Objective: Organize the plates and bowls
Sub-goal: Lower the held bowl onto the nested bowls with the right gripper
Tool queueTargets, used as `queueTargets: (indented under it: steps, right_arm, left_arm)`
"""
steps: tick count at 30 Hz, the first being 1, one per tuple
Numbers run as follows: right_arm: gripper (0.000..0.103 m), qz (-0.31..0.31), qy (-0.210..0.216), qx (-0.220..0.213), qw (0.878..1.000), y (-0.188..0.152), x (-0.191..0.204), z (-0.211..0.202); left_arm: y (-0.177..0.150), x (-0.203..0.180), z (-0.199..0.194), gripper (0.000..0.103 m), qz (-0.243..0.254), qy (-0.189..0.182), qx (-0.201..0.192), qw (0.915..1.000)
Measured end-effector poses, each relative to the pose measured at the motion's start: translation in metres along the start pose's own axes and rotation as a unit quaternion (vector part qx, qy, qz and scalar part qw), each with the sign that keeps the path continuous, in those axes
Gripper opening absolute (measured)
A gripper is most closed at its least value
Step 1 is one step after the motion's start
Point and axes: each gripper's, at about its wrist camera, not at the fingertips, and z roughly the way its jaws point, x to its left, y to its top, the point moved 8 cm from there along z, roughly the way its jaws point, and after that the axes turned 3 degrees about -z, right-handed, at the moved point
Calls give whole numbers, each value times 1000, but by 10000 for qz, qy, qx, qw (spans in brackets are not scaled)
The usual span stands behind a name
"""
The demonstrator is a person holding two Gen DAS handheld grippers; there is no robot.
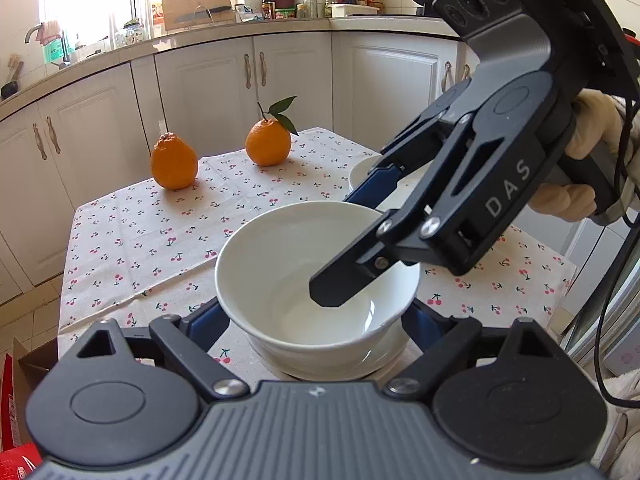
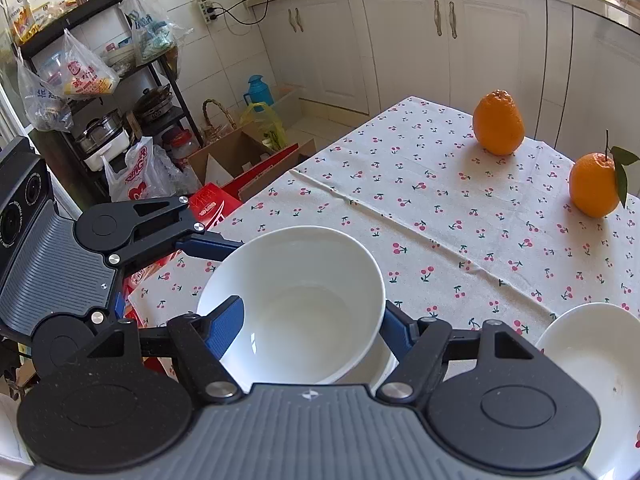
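A white bowl (image 1: 304, 280) (image 2: 296, 300) stands on a white plate (image 1: 384, 360) near the table's front edge. My left gripper (image 1: 316, 320) is open, its blue-padded fingers (image 1: 204, 320) either side of the bowl's base. My right gripper (image 2: 308, 320) is open around the bowl's near rim, one finger (image 1: 344, 276) inside the bowl and the other (image 1: 376, 184) outside. A second white dish (image 2: 596, 364) (image 1: 360, 172) lies to the right. In the right wrist view the left gripper (image 2: 208, 246) reaches in from the left.
Two oranges (image 1: 174, 162) (image 1: 268, 142) sit on the cherry-print tablecloth (image 1: 132, 240) at the far side. White cabinets (image 1: 208, 80) lie beyond. Boxes, bags and a metal rack (image 2: 120, 120) stand on the floor left of the table.
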Motion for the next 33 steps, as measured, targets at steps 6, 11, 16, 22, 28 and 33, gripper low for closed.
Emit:
queueTargets:
  steps: [6, 11, 16, 22, 28, 33]
  right_arm:
    - [78, 18, -42, 25, 10000, -5, -2, 4]
    - [78, 25, -50, 48, 10000, -6, -3, 6]
    - [79, 17, -57, 45, 10000, -6, -3, 7]
    - [87, -66, -69, 49, 9999, -7, -1, 8]
    - [98, -246, -165, -67, 9995, -5, 3, 4]
    - [103, -485, -308, -219, 9981, -4, 9, -3]
  left_arm:
    - [-2, -1, 3, 92, -38, -51, 53, 10000]
    - [-4, -1, 6, 92, -41, -74, 82, 9999]
    - [-4, -1, 7, 93, -59, -109, 100, 9999]
    - [-6, 1, 9, 94, -155, -220, 140, 9995]
    - [-7, -1, 7, 95, -32, -170, 104, 9998]
    - [-5, -2, -3, 99, 63, -138, -63, 9999]
